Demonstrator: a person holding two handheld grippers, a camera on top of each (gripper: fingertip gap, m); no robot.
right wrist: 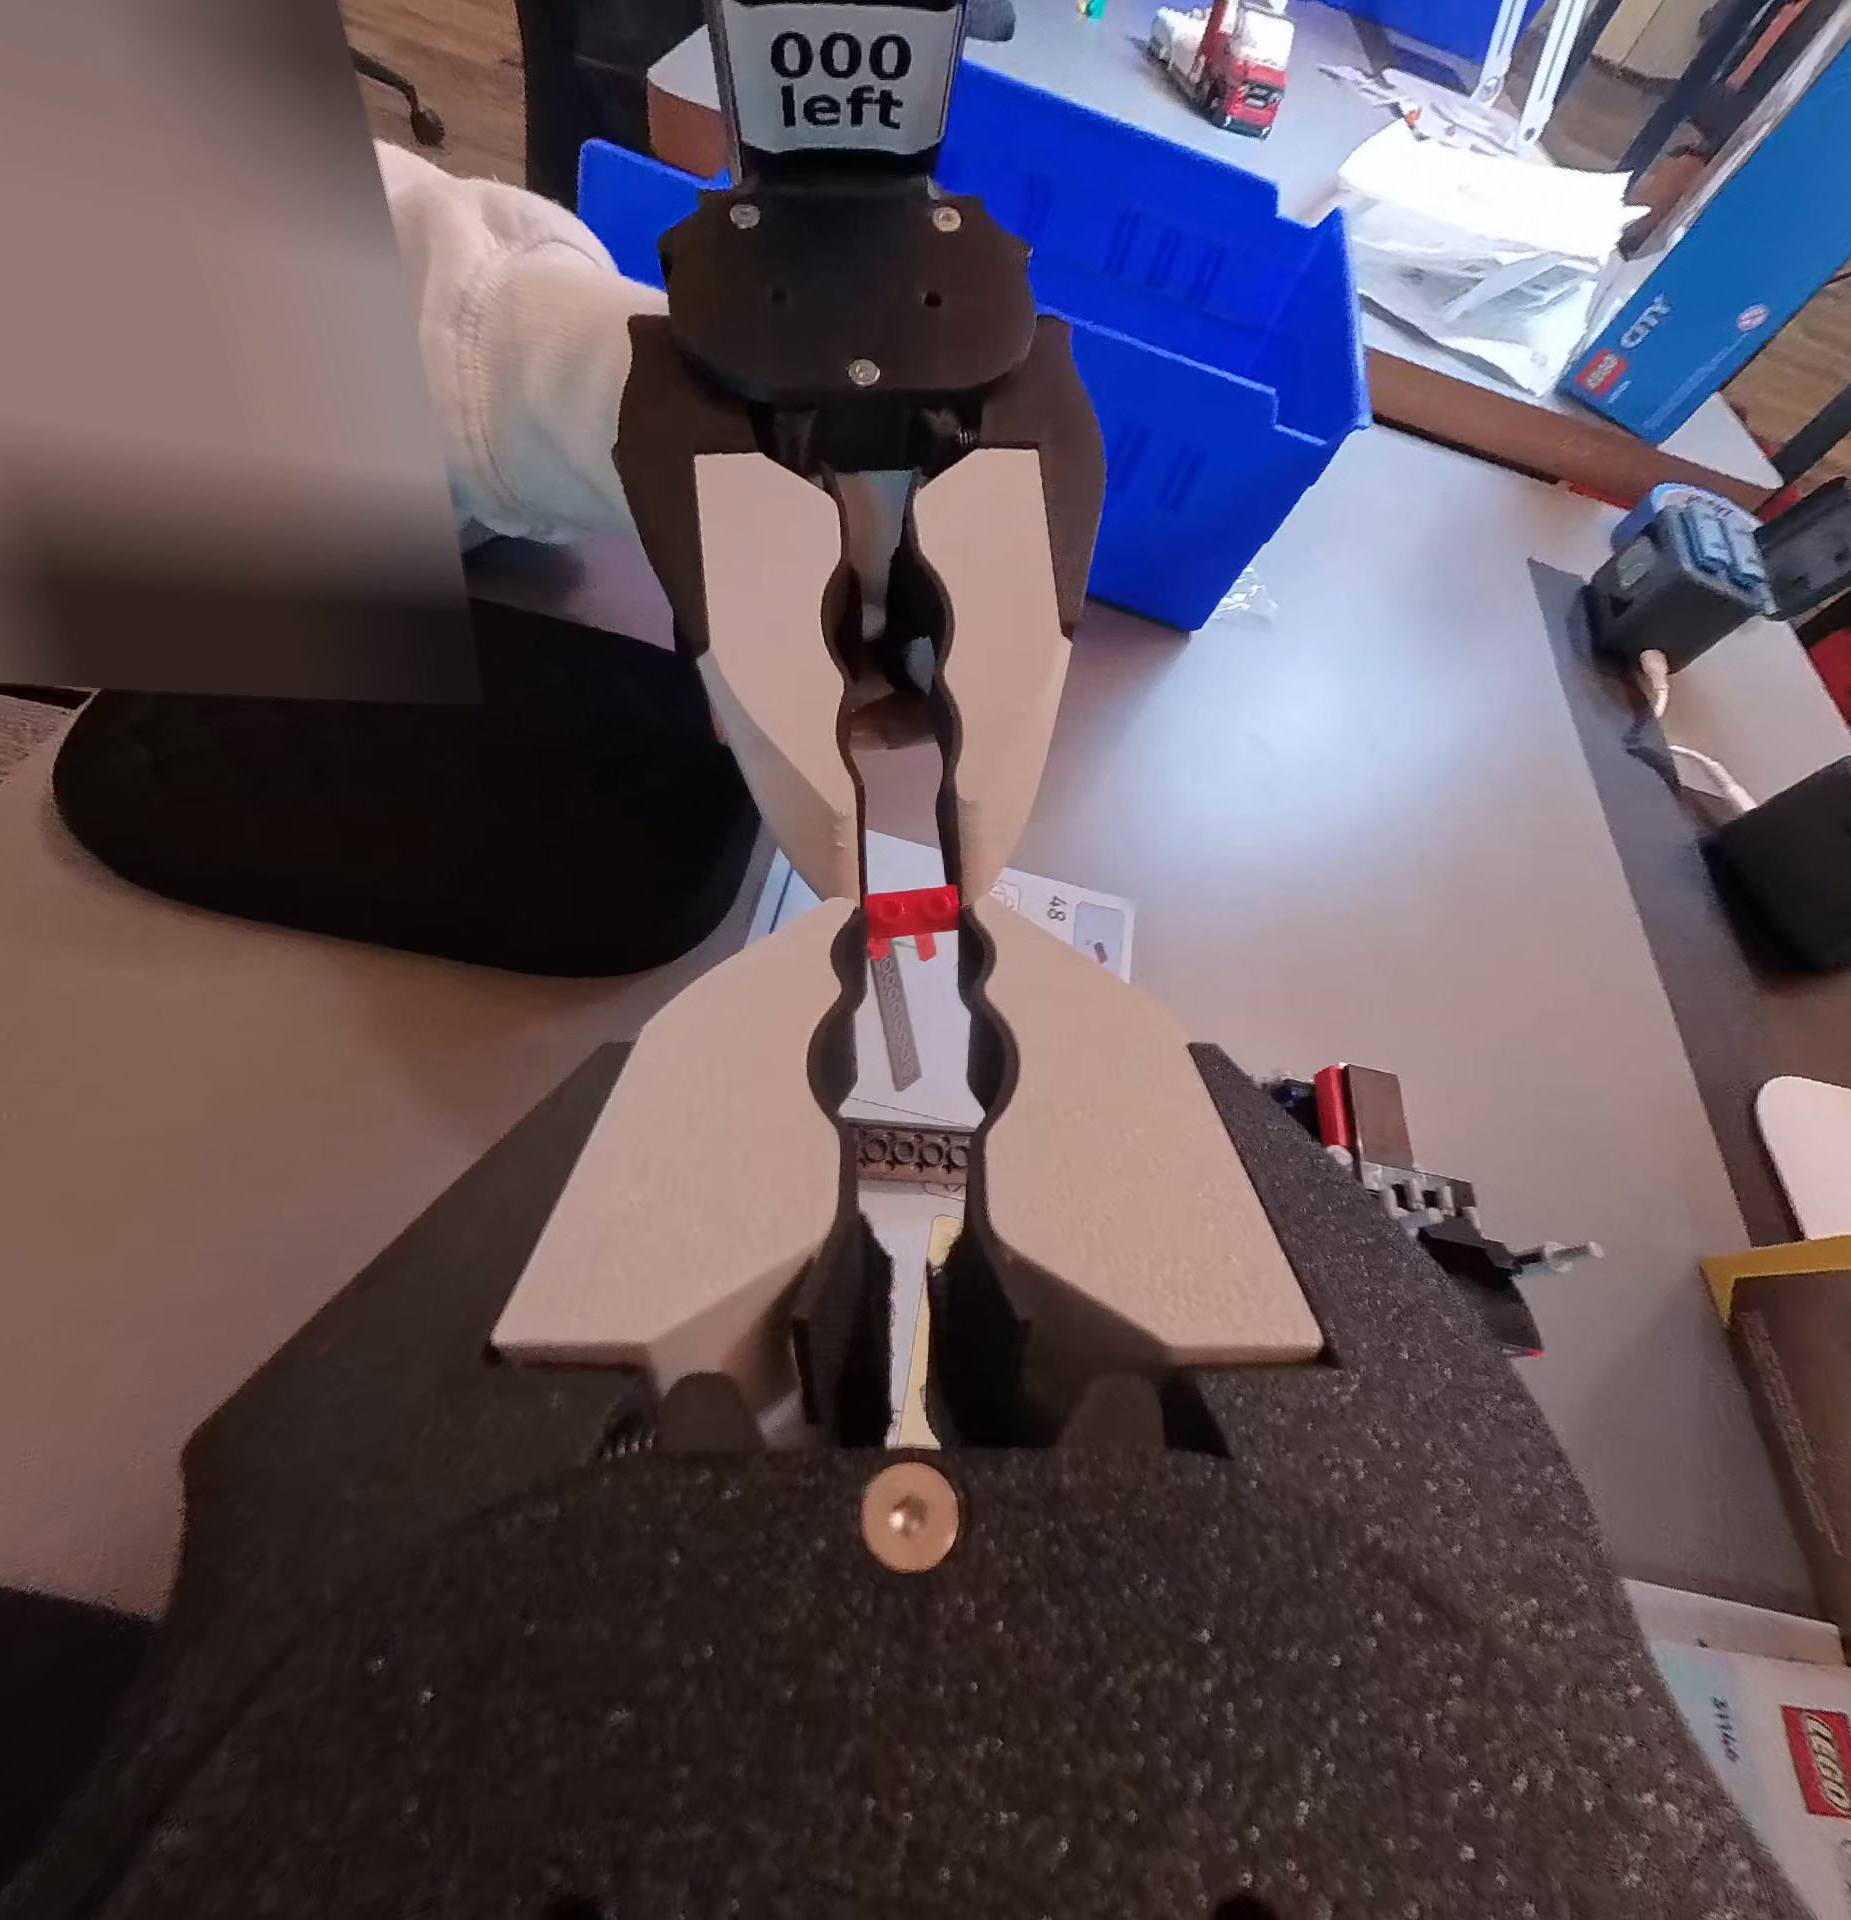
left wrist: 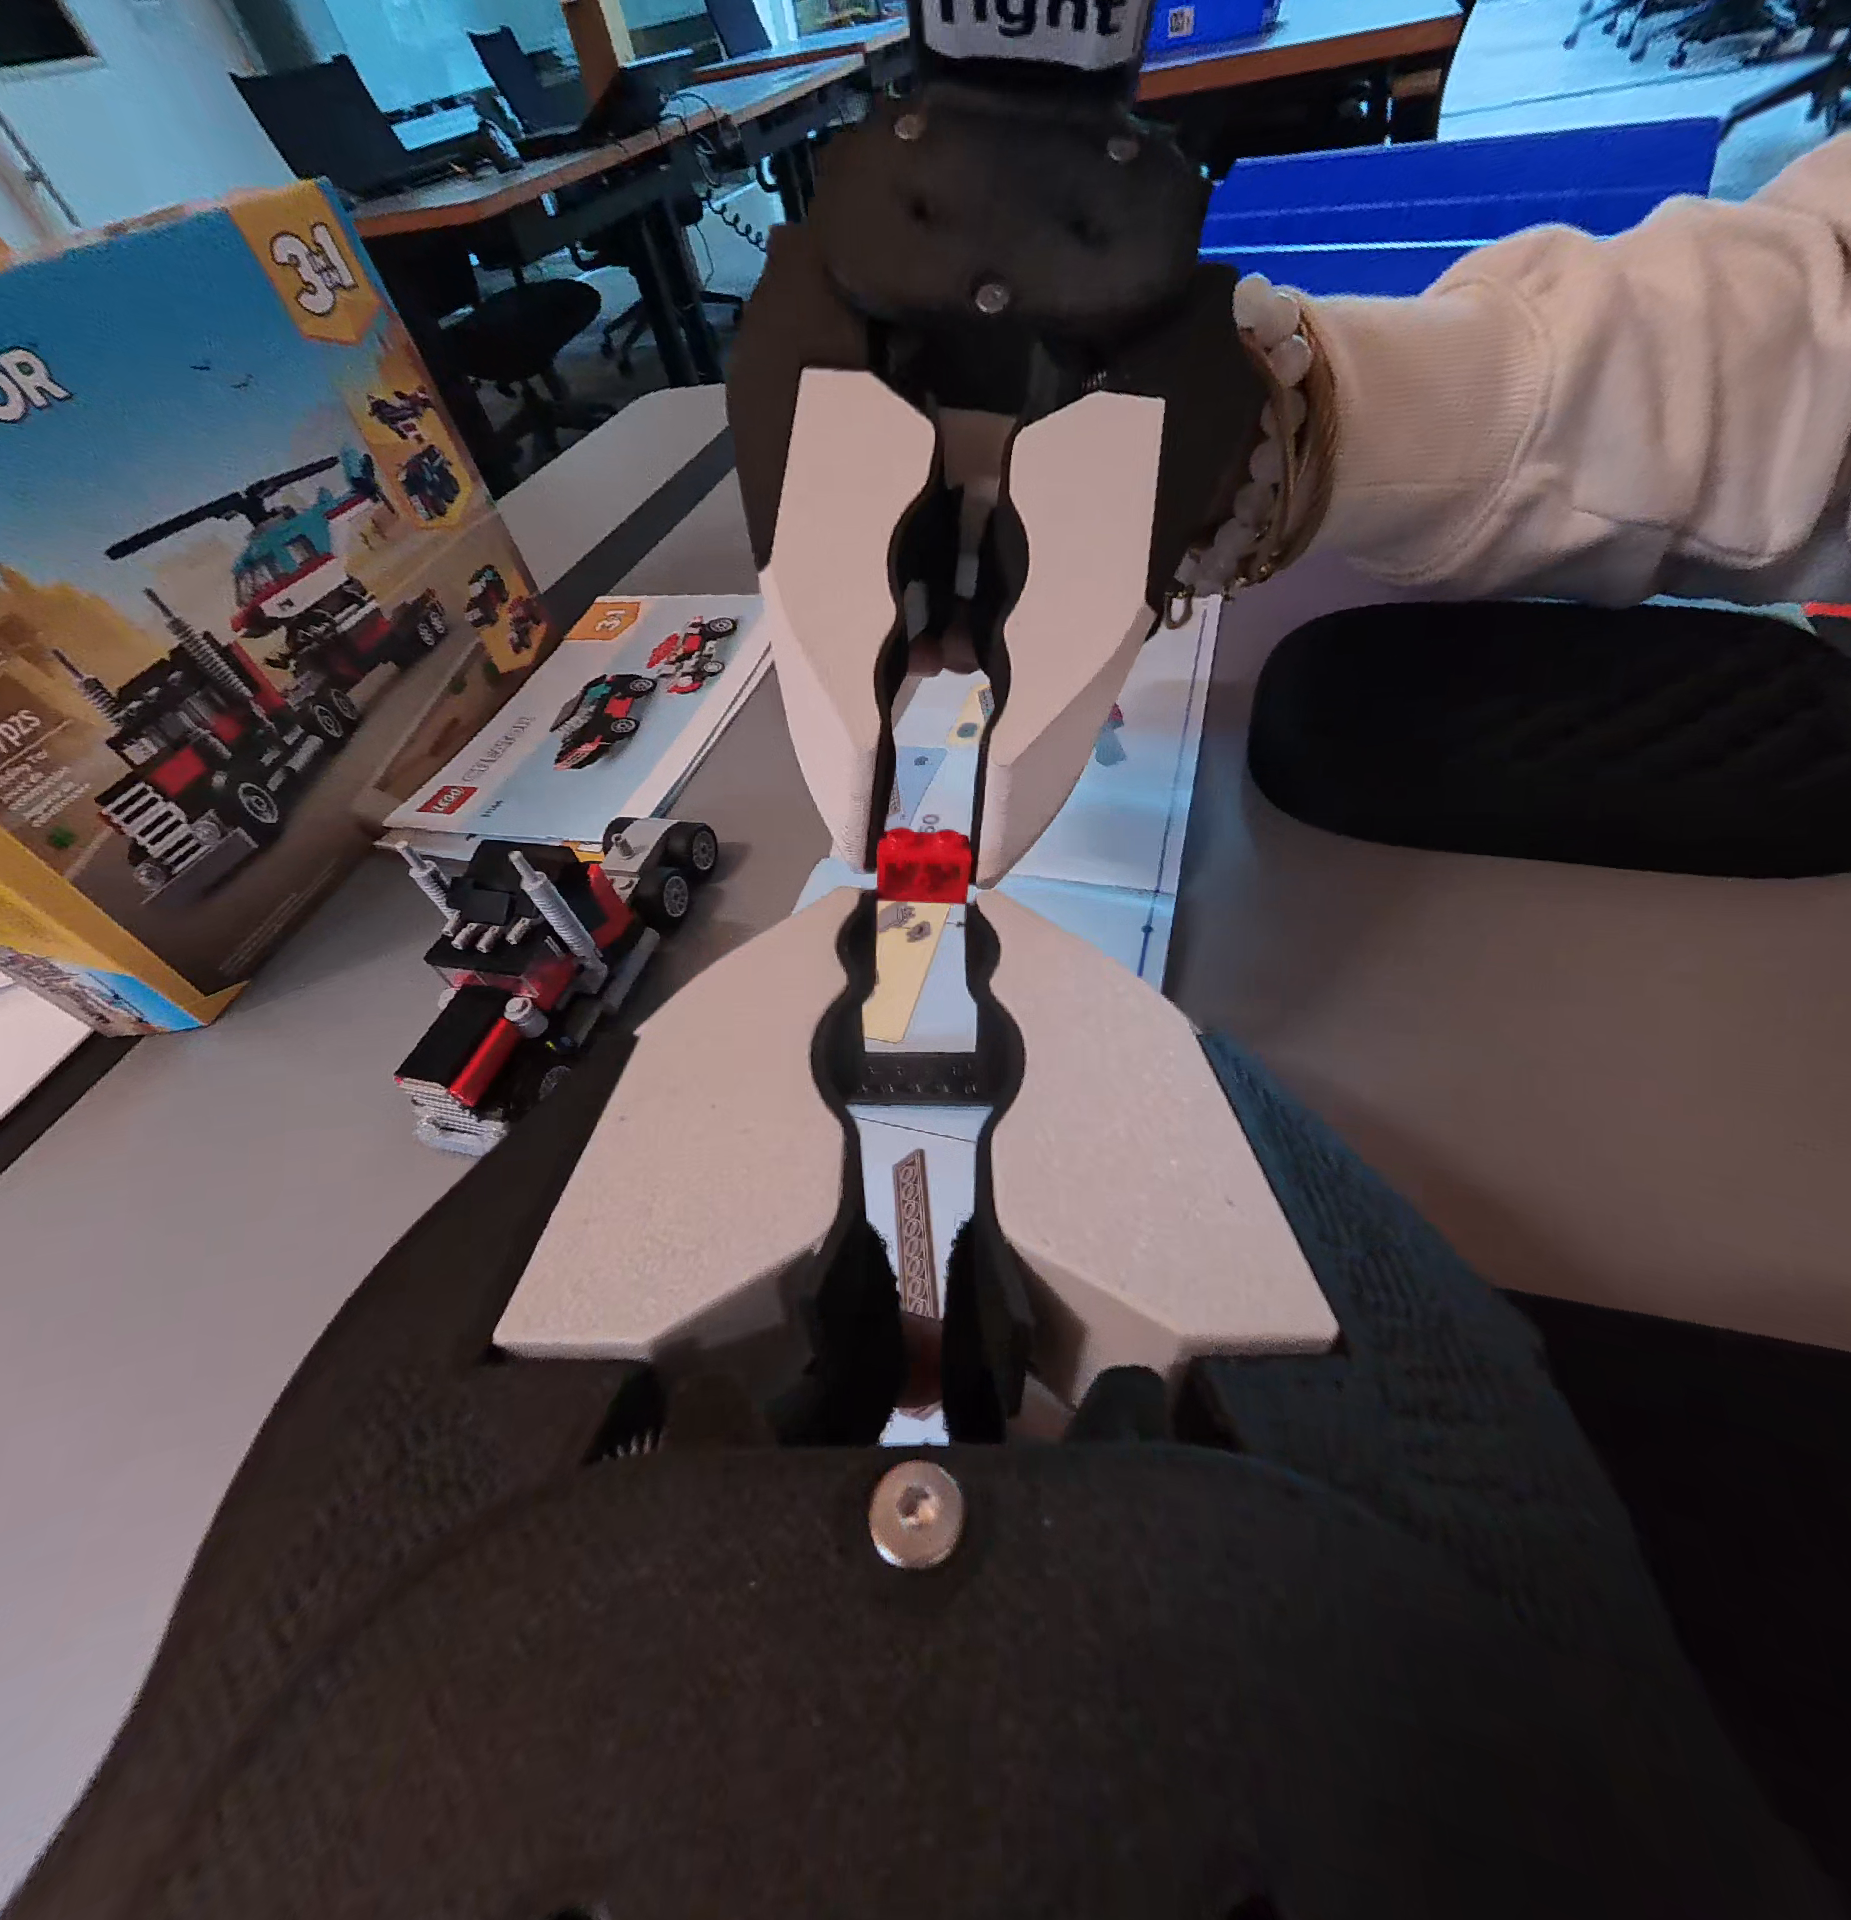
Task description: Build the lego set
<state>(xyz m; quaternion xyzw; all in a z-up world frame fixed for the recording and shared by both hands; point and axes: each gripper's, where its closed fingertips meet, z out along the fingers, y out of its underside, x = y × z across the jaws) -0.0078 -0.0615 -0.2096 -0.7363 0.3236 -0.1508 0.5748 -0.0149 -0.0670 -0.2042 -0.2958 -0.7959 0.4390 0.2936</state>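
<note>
The two grippers meet tip to tip above an open instruction booklet (left wrist: 1097, 831), and between them sits a small red lego piece (left wrist: 923, 864). In the left wrist view the left gripper (left wrist: 921, 899) reaches forward from the bottom of the frame, its pale fingers (left wrist: 734, 1101) drawn close together and pinching the near side of the red lego piece. The right gripper (left wrist: 921, 847) comes from the far side, its fingers also narrowed onto the same piece, so the brick is clamped from both ends and held off the tabletop (left wrist: 225, 1195).

The right wrist view shows the same meeting from the other side: the red lego piece (right wrist: 910, 912) appears as a flat studded plate with two small clips hanging beneath it, lodged between the right gripper (right wrist: 910, 930) tips below and the left gripper (right wrist: 910, 894) tips above. Directly under the red lego piece a long grey studded piece (right wrist: 913, 1153) lies across the booklet.

To the left of the red lego piece in the left wrist view stands a built black-and-red truck (left wrist: 547, 966), and beyond the truck a closed manual (left wrist: 599, 717) and the set's box (left wrist: 204, 603). To the right of the piece a black padded rest (left wrist: 1565, 738) lies on the tabletop, with a white sleeve (left wrist: 1607, 416) above it.
</note>
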